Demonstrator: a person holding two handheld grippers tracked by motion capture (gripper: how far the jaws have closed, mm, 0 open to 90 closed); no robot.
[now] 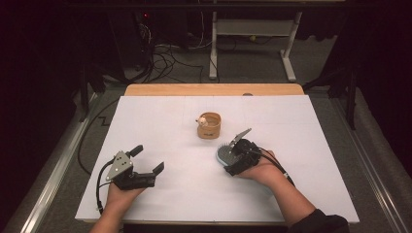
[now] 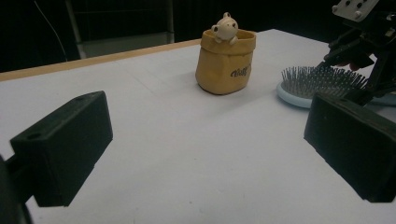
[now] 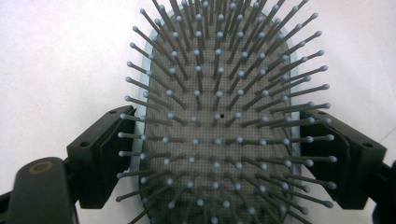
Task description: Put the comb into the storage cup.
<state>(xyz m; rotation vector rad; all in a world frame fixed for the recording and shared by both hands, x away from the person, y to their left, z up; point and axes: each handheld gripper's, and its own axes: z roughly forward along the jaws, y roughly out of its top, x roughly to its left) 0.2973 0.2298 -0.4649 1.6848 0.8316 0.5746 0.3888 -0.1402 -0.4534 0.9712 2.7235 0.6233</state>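
1. White sheet covers the table [image 1: 160, 121]; dark room, cables behind.
2. Tan pouch [image 1: 209, 125] with a small figure stands beyond the hairbrush [image 1: 224, 153].
3. Right gripper [image 3: 219, 154] straddles the brush head, pads at its rim; whether they press, I cannot tell.
4. Left gripper [image 1: 148, 160] gapes empty.

A white surface [image 1: 160, 126] with a wooden far edge carries a tan pouch [image 1: 209, 127] holding a small figure near its middle and a pale-blue hairbrush [image 1: 225, 154] lying bristles-up close by.
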